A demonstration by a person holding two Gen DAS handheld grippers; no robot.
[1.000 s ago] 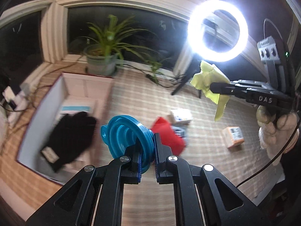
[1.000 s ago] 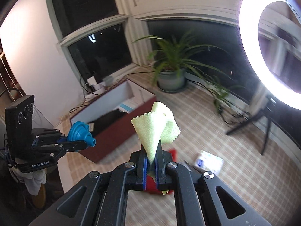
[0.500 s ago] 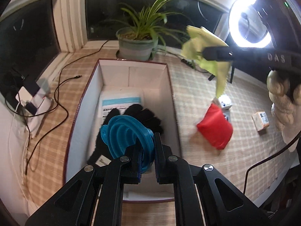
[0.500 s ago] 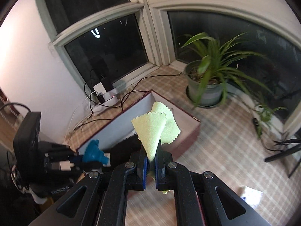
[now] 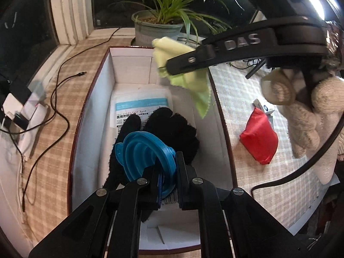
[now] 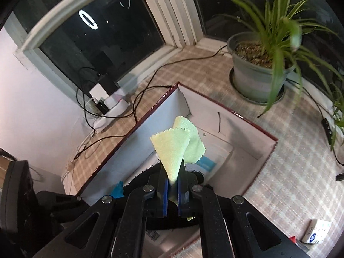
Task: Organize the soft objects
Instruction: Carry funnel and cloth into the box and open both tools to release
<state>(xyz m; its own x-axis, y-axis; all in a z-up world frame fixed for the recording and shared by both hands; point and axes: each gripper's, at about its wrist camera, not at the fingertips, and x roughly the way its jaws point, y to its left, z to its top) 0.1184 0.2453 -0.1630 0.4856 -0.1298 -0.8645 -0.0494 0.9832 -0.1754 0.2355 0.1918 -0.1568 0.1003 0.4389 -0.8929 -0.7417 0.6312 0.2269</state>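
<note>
My left gripper (image 5: 167, 172) is shut on a blue collapsible funnel (image 5: 144, 150) and holds it over the open box (image 5: 86, 116). In the box lie a black glove (image 5: 172, 126) and a white packet with a blue stripe (image 5: 139, 105). My right gripper (image 6: 172, 185) is shut on a yellow-green cloth (image 6: 176, 146) and holds it above the box (image 6: 253, 152). In the left wrist view the cloth (image 5: 189, 81) hangs from the right gripper over the box's far right side. A red pouch (image 5: 259, 139) lies on the checked cloth right of the box.
A potted plant (image 5: 159, 28) stands behind the box; it also shows in the right wrist view (image 6: 258, 79). Cables and a power strip (image 5: 19, 111) lie to the left. A small white packet (image 5: 263, 106) lies by the red pouch.
Both grippers have moved left and down over the box, each still holding its object. The cloth now hangs over the box's far right side.
</note>
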